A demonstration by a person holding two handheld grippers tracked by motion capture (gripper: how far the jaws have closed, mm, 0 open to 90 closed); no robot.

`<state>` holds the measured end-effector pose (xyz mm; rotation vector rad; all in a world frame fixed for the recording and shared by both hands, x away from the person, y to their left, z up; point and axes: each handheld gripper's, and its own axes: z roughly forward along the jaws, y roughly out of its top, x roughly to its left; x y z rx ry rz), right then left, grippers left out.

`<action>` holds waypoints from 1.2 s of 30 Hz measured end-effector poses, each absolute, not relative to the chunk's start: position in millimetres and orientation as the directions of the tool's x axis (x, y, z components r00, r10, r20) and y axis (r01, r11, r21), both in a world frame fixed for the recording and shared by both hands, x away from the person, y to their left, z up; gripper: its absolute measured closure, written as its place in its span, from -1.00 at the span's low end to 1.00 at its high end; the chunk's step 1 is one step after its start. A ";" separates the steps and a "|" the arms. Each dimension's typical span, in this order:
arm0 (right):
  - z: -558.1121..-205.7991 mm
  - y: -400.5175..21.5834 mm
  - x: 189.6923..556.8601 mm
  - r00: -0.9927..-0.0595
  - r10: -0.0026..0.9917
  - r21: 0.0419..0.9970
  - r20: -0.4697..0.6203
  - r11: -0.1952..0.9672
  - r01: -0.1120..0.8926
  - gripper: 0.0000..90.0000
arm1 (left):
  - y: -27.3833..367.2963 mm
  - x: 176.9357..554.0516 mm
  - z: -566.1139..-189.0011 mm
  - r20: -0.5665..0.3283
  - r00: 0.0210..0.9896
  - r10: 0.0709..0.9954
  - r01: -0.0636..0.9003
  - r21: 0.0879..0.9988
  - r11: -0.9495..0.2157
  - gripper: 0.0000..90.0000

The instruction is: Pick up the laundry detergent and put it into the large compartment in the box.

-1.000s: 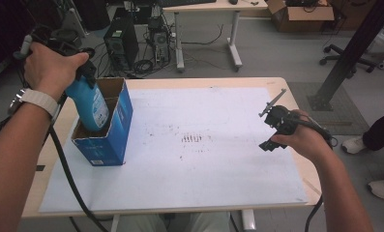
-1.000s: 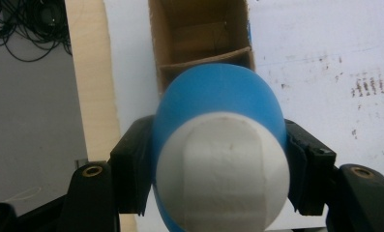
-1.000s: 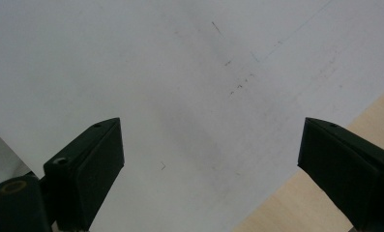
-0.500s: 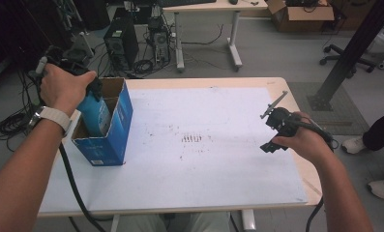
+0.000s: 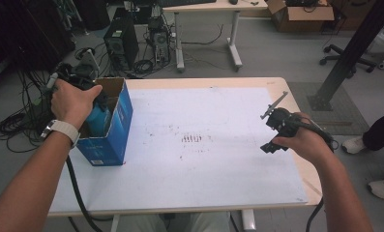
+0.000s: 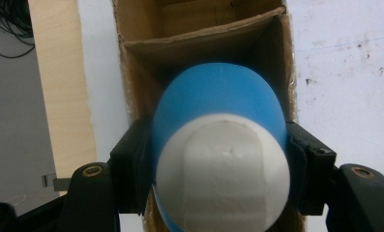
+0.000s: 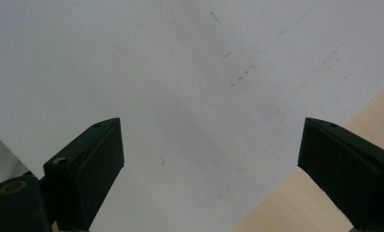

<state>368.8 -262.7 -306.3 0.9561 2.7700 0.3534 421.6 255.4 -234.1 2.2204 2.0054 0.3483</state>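
A blue bottle (image 6: 218,101) with a white cap (image 6: 223,174) hangs cap-up inside the open top of a blue cardboard box (image 5: 114,130) at the table's left edge. My left gripper (image 6: 218,159) is shut on the bottle just below the cap, one black pad on each side. From above, the hand covers most of that gripper (image 5: 98,102), and the bottle (image 5: 98,120) shows inside the box. My right gripper (image 5: 271,133) is held over the right side of the white sheet (image 5: 204,169). Its jaws (image 7: 209,159) stand wide open with nothing between them.
The box's brown inner flaps (image 6: 204,34) frame the bottle closely. The wooden table's rim (image 5: 204,82) runs around the sheet. Cables (image 5: 15,125) lie on the floor at the left. A desk with computers (image 5: 122,43) stands behind, and a person's shoes (image 5: 356,142) are at the right.
My left hand has come down with the bottle, which now sits deeper in the box. The right hand and its gripper have kept still.
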 end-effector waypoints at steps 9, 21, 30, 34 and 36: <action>-308.1 -261.6 369.4 -0.775 0.624 0.282 -0.096 0.764 0.580 -0.80 | 254.1 422.6 -249.4 0.088 0.096 0.992 0.963 0.244 -0.115 -0.16; -309.5 -264.0 369.0 -0.773 0.628 0.276 -0.094 0.762 0.586 -0.80 | 254.6 424.5 -266.3 0.083 0.091 0.992 0.966 0.235 -0.108 -0.16; -311.3 -263.3 370.2 -0.775 0.626 0.273 -0.092 0.764 0.584 -0.80 | 255.9 425.7 -272.2 0.078 0.093 0.993 0.967 0.232 -0.109 -0.16; -312.2 -263.0 370.2 -0.775 0.625 0.273 -0.090 0.764 0.584 -0.80 | 256.1 426.1 -272.7 0.079 0.095 0.992 0.967 0.231 -0.111 -0.16; -312.5 -263.0 370.1 -0.775 0.625 0.273 -0.090 0.764 0.584 -0.80 | 256.0 426.3 -273.1 0.078 0.094 0.992 0.966 0.233 -0.110 -0.16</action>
